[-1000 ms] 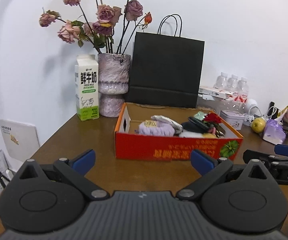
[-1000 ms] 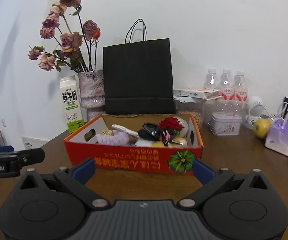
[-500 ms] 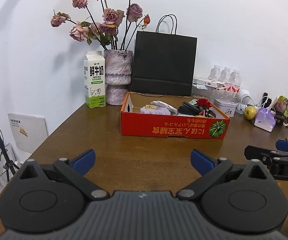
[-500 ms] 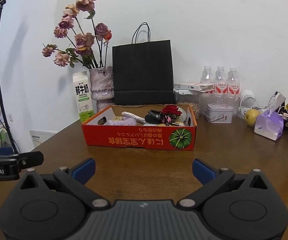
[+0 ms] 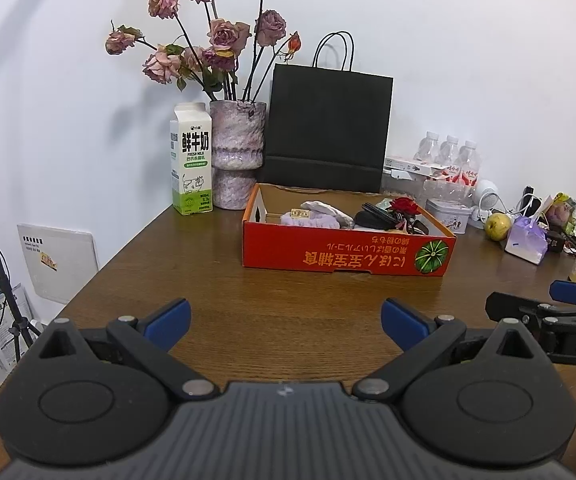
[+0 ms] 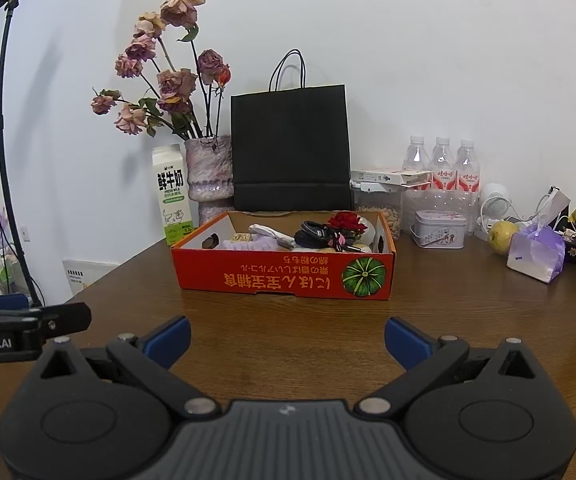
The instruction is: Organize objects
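You are holding your left claw [image 5: 285, 320] and right claw [image 6: 288, 338] spread apart and empty above the brown wooden tabletop [image 5: 288, 300], well short of the shallow red cardboard box [image 6: 283, 276] holding assorted objects.

A box [image 6: 283, 276] is sitting in the middle of the desk [image 6: 288, 328], with small things lying in it. A bag [image 6: 290, 148] is standing behind it at the back edge, with a vase [image 6: 209, 176] and milk carton [image 6: 171, 196] to its left, and bottles [image 6: 442, 164] to its right.
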Tool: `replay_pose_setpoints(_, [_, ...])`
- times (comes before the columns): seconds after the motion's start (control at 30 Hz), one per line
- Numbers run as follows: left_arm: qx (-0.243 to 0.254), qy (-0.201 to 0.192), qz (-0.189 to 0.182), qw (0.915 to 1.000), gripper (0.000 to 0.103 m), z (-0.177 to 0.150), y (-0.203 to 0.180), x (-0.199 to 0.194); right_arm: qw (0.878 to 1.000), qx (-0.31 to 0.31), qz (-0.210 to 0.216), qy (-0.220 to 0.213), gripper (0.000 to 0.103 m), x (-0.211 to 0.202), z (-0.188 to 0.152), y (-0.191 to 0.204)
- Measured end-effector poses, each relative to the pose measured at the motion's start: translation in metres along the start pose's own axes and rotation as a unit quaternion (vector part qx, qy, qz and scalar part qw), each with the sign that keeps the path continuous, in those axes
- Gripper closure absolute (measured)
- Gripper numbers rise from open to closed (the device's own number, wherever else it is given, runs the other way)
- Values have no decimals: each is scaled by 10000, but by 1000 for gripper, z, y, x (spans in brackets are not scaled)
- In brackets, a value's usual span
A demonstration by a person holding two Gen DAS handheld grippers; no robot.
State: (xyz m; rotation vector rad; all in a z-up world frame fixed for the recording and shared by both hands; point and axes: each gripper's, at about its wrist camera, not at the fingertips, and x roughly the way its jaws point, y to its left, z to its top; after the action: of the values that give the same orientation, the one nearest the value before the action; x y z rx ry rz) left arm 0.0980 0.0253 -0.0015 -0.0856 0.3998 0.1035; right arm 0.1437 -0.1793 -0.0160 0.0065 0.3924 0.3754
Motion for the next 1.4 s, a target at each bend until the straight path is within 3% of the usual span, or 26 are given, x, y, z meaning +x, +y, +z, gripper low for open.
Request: replay_pose_setpoints(1.4, [149, 210, -102, 9996, 0, -11, -11, -8, 10000, 8, -56, 3, 0, -10, -5, -2])
